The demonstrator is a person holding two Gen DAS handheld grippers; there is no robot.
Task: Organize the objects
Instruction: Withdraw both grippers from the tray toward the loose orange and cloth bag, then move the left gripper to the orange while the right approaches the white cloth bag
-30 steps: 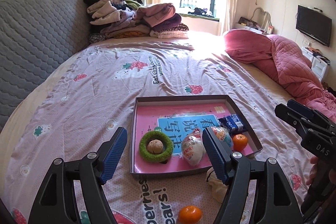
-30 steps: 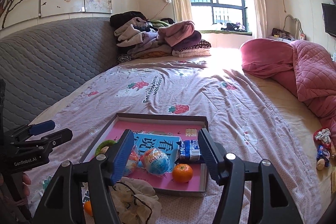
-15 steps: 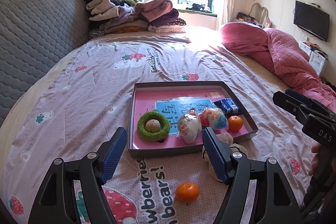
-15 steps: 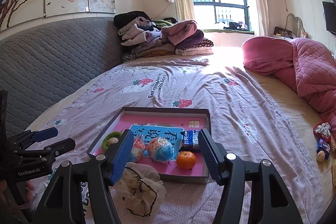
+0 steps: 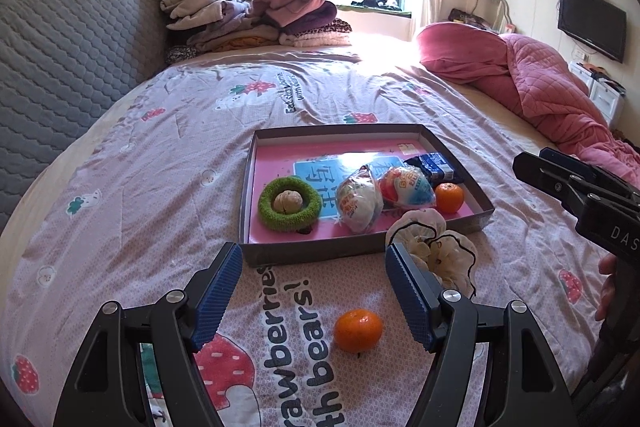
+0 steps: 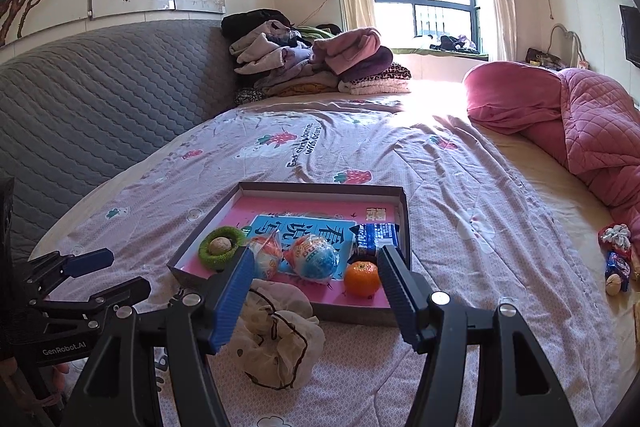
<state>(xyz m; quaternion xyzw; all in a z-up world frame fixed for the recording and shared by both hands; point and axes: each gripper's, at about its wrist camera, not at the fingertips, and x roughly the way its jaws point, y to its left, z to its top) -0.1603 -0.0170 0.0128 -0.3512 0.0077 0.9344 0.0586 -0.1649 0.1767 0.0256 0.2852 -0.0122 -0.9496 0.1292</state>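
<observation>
Left wrist view: a loose tangerine (image 5: pixel 358 330) is framed between the wide-open, empty left hand-held gripper (image 5: pixel 313 295); on soft bedding (image 5: pixel 132 211) it could be nudged away.

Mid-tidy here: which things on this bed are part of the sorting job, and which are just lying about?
Job: tray; loose orange; cream hair tie; far-right small items.

Lying about: clothes pile; pink quilt; TV.
</observation>
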